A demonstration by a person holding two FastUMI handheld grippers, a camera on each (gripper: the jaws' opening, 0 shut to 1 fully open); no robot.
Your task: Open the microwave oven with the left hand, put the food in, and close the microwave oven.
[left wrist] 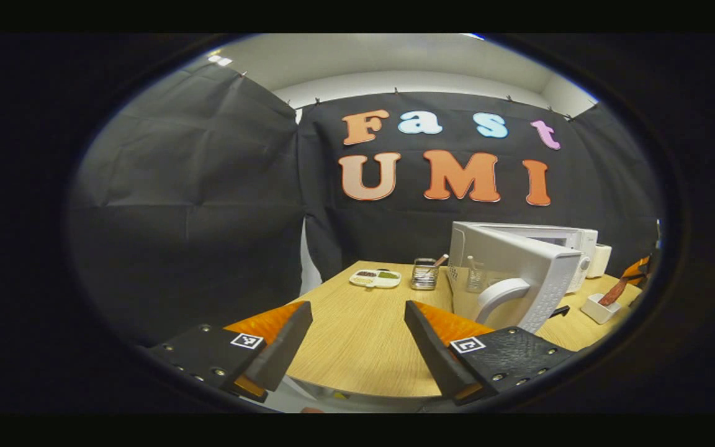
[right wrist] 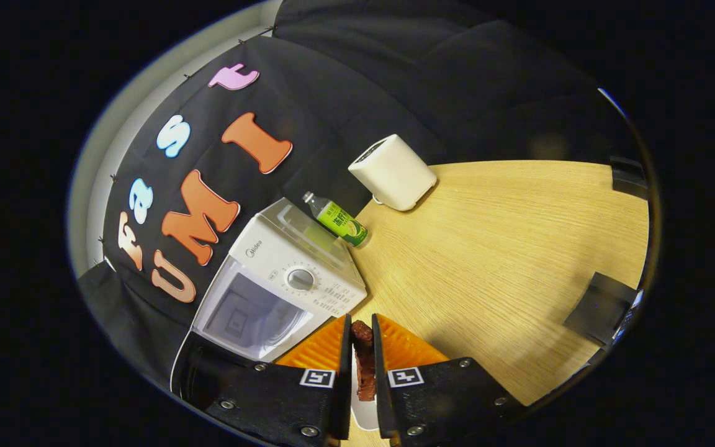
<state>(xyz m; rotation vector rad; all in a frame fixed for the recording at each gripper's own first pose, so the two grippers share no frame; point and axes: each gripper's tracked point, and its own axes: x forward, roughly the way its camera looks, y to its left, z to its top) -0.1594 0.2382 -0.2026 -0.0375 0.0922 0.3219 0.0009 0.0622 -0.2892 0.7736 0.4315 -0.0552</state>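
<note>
In the left gripper view, the left gripper (left wrist: pixel 357 338) hangs spread wide over the worktop (left wrist: pixel 357 347), gripping nothing. The microwave (left wrist: pixel 522 267) stands ahead to its right, door (left wrist: pixel 506 276) swung open; the cavity is hidden behind it. In the right gripper view, the right gripper (right wrist: pixel 362 347) is clamped on a reddish-brown strip of food (right wrist: pixel 365 360), its lower end cut off. The microwave stands just left of it.
</note>
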